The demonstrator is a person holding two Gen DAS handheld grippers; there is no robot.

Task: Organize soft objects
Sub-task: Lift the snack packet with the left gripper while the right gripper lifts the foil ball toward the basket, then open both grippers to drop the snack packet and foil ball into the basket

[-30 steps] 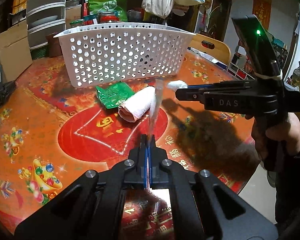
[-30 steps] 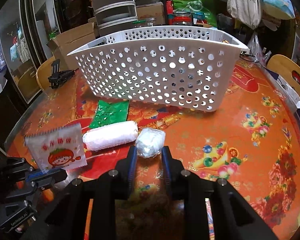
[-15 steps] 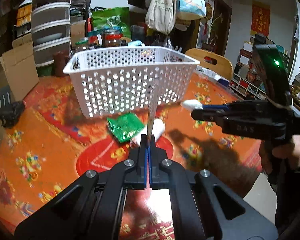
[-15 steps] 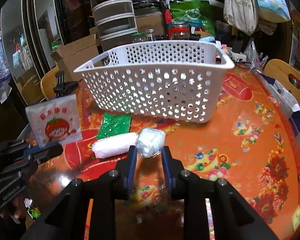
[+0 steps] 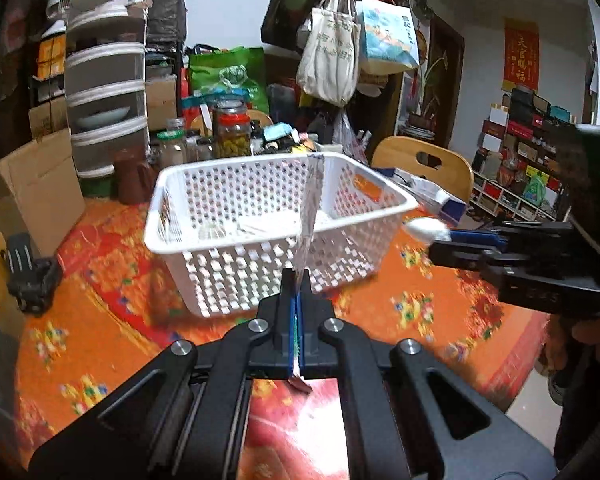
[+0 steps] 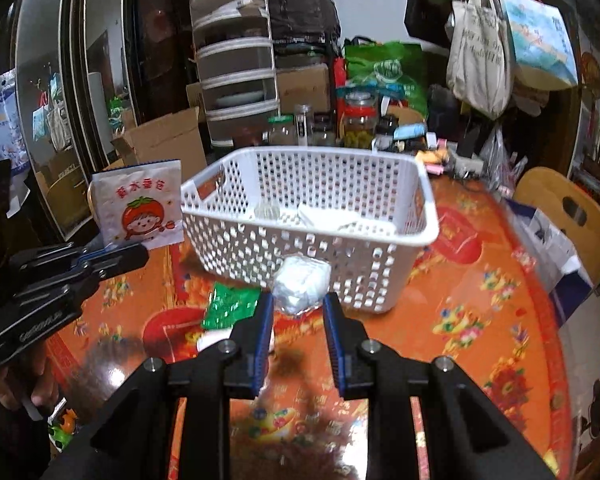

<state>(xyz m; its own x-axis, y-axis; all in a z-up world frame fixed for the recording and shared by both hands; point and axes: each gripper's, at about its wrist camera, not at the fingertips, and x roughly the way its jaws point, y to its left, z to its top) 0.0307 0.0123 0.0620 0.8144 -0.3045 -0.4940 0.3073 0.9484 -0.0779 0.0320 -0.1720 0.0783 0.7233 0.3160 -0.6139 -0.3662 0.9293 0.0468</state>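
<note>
Over your cluttered orange table (image 6: 480, 320), your left claw (image 5: 299, 280) pinches a flat packet (image 6: 140, 204) and your right claw (image 6: 298, 308) grips a white wad (image 6: 302, 286), both just before the basket (image 6: 400, 236).

A white perforated basket (image 6: 308, 216) on an orange, flower-patterned tablecloth (image 6: 480, 320), with a white packet (image 6: 138, 204) printed with a red tomato-headed cartoon child, a green foil sachet (image 6: 230, 306) and a white wrapped bundle (image 6: 302, 284).

"天官賜福" on red wall scroll (image 5: 521, 56)
</note>
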